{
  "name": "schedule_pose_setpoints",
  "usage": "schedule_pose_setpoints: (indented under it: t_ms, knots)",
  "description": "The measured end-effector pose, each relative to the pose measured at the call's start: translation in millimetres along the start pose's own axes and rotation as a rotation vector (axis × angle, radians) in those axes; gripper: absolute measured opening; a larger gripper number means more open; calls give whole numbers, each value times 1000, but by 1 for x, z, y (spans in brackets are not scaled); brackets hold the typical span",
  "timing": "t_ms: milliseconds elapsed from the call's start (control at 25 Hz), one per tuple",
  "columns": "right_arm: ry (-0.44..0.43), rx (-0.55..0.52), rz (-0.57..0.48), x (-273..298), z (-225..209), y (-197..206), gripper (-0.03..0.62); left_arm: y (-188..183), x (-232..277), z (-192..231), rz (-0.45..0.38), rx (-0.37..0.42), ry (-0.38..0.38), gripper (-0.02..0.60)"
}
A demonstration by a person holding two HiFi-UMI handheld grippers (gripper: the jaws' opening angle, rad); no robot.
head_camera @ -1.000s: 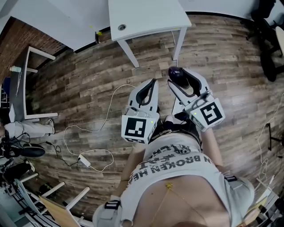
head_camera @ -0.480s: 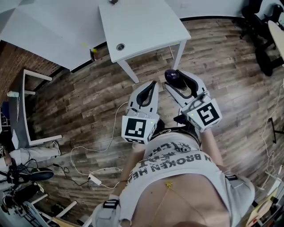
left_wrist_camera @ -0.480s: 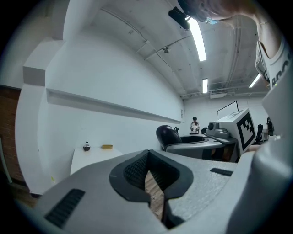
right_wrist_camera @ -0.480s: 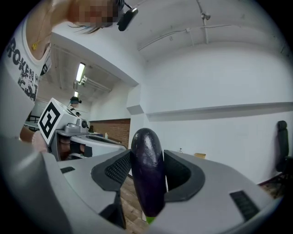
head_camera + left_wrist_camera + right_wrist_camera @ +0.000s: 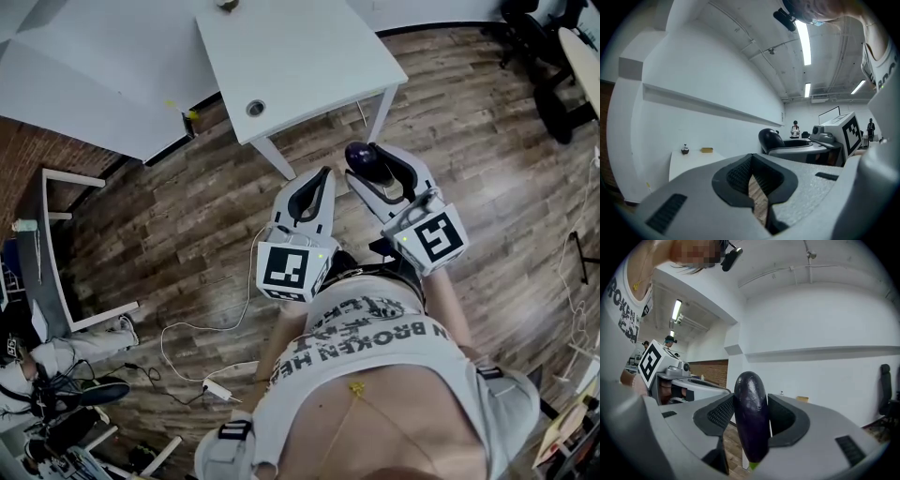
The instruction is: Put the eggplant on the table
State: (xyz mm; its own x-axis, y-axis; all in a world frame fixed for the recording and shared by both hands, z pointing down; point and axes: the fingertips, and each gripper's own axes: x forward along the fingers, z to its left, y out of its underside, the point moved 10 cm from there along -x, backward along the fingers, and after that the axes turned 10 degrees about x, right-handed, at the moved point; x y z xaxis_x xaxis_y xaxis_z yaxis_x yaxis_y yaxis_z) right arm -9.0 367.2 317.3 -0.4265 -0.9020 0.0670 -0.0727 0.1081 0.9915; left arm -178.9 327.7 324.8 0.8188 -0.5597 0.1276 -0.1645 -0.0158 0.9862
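Note:
A dark purple eggplant stands upright between the pads of my right gripper, which is shut on it. From the head view the eggplant sits at the tips of the right gripper, above the wood floor just short of the white table. Beside it my left gripper is held level; its jaws meet at the tips with nothing between them. The left gripper view shows the table ahead and the eggplant to the right.
On the table's far end lie a small dark object and a yellow block. A second white desk stands at the left. A cable and power strip lie on the floor, and office chairs stand at the right.
Both grippers have been carried forward together and the white table now lies closer and larger in the head view. The eggplant stays in the right gripper's jaws.

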Motion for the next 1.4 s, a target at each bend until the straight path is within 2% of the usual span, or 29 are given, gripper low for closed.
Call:
schedule_pose_setpoints:
  t_ms: [480, 800, 1400]
  knots:
    - [45, 16, 17, 42, 7, 9, 221, 13, -3, 46, -8, -10, 4, 6]
    - [24, 22, 41, 57, -15, 12, 221, 19, 18, 54, 18, -38, -10, 6]
    - [-93, 50, 31, 137, -119, -7, 221, -5, 129, 100, 34, -21, -71, 6]
